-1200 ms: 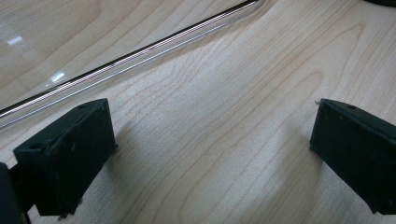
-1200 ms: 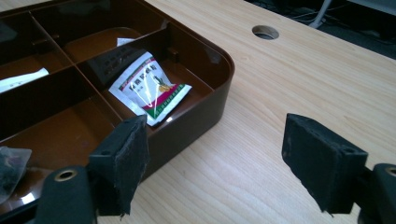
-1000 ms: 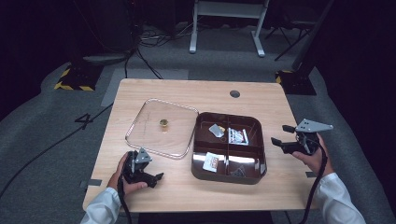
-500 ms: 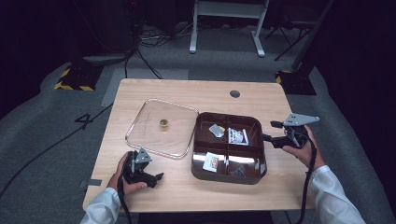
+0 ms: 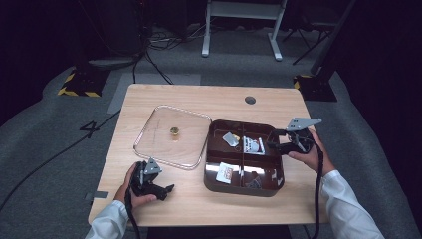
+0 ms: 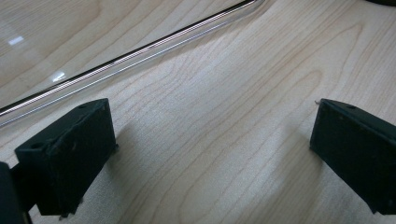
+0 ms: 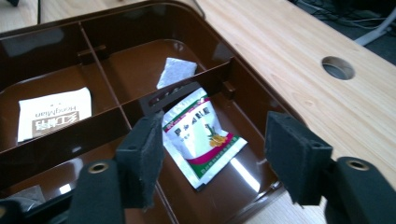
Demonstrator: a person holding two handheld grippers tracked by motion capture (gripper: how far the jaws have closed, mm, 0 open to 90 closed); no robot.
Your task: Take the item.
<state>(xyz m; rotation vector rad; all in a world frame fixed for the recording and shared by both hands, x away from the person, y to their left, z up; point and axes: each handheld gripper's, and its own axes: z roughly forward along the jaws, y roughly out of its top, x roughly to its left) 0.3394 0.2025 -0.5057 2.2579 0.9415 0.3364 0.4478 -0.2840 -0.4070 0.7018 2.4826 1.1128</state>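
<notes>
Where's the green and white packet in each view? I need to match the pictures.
High view: packet in the brown tray's far-right compartment, just left of the right gripper.
Left gripper view: not in it.
Right gripper view: packet centre, between the jaws.
Shared landmark: the table's round hole.

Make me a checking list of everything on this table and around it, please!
Surface: wooden table, with a round hole near the far edge.
Job's things: brown divided tray; a green and white sachet lies in the compartment under the right gripper; a grey packet and a white labelled packet lie in other compartments.
Clutter: clear lid flat beside the tray, a small gold knob at its middle.
Grippers: right gripper over the tray, jaws apart and just been closing, nothing pressed; left gripper open on bare wood.
Cables: one trails from each gripper; more on the floor.
Surroundings: grey carpet, white stand legs, dark room.
</notes>
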